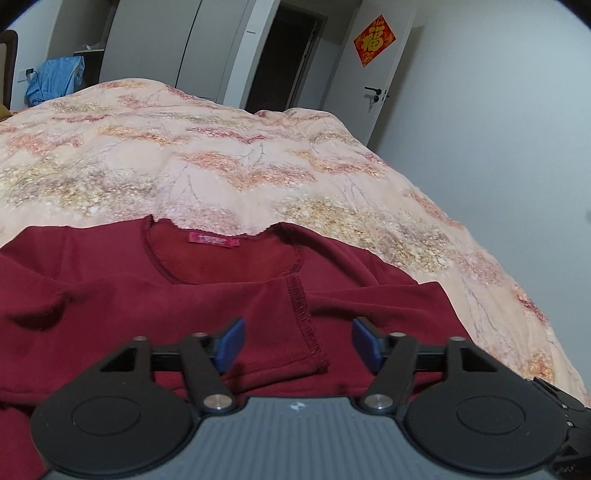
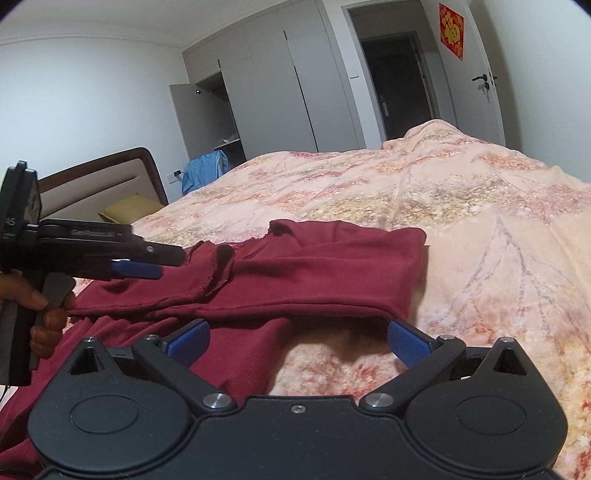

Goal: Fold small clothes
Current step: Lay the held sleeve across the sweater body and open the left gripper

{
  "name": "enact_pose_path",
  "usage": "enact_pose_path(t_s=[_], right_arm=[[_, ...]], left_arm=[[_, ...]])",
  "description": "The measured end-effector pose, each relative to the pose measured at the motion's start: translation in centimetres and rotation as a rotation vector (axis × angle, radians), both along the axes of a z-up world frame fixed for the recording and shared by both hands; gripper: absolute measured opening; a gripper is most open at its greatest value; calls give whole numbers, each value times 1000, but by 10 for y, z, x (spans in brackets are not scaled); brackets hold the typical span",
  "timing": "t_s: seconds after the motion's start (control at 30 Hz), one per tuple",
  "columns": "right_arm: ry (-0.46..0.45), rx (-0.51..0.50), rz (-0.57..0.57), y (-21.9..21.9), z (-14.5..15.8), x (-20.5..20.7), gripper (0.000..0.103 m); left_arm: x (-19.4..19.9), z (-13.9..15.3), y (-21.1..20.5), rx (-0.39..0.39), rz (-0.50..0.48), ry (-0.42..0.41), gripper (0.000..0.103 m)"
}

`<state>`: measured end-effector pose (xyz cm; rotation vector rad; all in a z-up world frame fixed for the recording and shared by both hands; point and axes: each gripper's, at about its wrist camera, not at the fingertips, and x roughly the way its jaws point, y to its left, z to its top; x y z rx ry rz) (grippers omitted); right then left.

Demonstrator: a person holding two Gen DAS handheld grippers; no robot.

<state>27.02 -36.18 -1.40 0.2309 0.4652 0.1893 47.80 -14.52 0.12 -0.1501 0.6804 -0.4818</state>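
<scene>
soft maroon shirt (image 1: 110, 280) on floral quilt (image 1: 221, 155) — both hand-held grippers, left (image 1: 298, 345) and right (image 2: 299, 341), gape empty.

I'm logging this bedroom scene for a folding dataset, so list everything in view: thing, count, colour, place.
top: one, dark red, spread on the bed's near side, a sleeve folded across its chest
quilt: one, peach with floral print, covering the bed
headboard: one, brown frame with beige panel, far left
pillow: one, yellowish, by the headboard
blue cloth: one, beyond the bed near the wardrobe
wardrobe: one, grey-white, one door open
door: one, white, bearing a red decoration
left gripper: black with blue pads, jaws open over the sleeve cuff
right gripper: same, jaws open at the top's edge
hand: one, gripping the left gripper's handle
</scene>
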Motion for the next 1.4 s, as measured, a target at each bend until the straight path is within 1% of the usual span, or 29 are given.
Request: enact_pose_path(t_s=[0.07,0.13,0.2,0.27,0.4,0.47,0.57,0.67,0.8,0.83,0.87,0.9,0.97,1.0,1.1,1.17,1.33,1.4], right_arm=[[-5,-11,5,3,1,1,102],[-11,-18,12,7,4,3,102],[-17,-19,18,12,8,7,102],[-24,-20,28,17,12,12,102],[-22,-41,53,37,20,29,102],[-5,-68,60,51,23,42,102],[29,-83,62,71,24,68,102],[53,-68,70,91,23,92,102],[54,-104,77,116,15,116,102],[59,-117,74,121,11,121,102],[64,-130,67,125,8,124,102],[71,-145,56,129,4,127,102],[92,-172,35,133,-4,129,102],[97,-180,33,134,-8,130,102],[92,-178,32,132,-13,128,102],[91,-176,31,132,-14,127,102],[86,-182,33,131,-17,127,102],[81,-192,31,133,-19,126,102]], left_arm=[[-7,4,13,13,23,-17,84],[-17,9,30,39,57,-58,88],[-29,10,50,89,98,-104,92],[-41,8,74,162,158,-131,94],[-57,-7,123,338,296,-139,94],[-58,-17,145,402,361,-133,94],[-51,-28,170,431,433,-115,94],[-37,-37,178,461,462,-95,94],[-30,-43,180,478,470,-119,94],[-28,-43,179,480,470,-127,92],[-27,-44,180,477,468,-134,85],[-27,-43,182,469,471,-141,79],[-28,-41,187,448,489,-149,64],[-30,-39,190,430,498,-161,62],[-37,-34,199,377,528,-207,60],[-37,-36,201,355,515,-212,60],[-34,-40,193,366,444,-213,62],[-33,-41,190,366,432,-214,62]])
